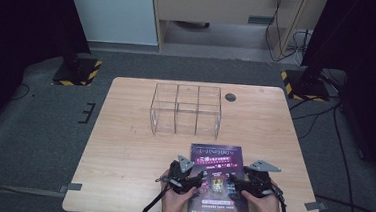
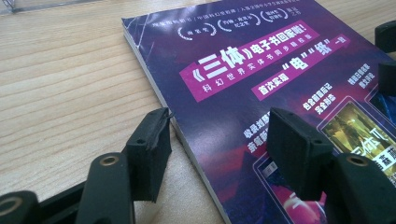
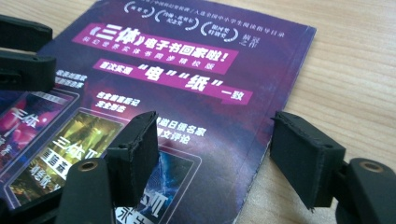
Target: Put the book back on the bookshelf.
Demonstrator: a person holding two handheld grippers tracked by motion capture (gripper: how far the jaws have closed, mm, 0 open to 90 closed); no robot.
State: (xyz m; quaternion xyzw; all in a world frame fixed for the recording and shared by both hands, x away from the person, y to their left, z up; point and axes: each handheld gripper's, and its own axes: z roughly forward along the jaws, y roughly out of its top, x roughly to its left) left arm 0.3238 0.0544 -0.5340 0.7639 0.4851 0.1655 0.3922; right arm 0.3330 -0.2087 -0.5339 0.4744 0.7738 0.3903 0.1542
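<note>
The book [image 1: 218, 181] lies flat on the table [image 1: 123, 146] at the near edge, purple cover up, in front of the clear box [image 1: 185, 110] with 3 compartments. From the high view its lower corners are hidden under the hands, and the jaw tips can't be made out.

The left gripper [image 2: 217, 149] view fills that in: jaws spread, straddling the book's left edge, 1 pad on the wood, the other over the cover. Whether the pads touch anything I can't tell.

Right gripper [image 3: 215, 154] view: same on the opp. edge, jaws apart, pinching nothing. Cover bottom is cut off in both gripper views.
</note>
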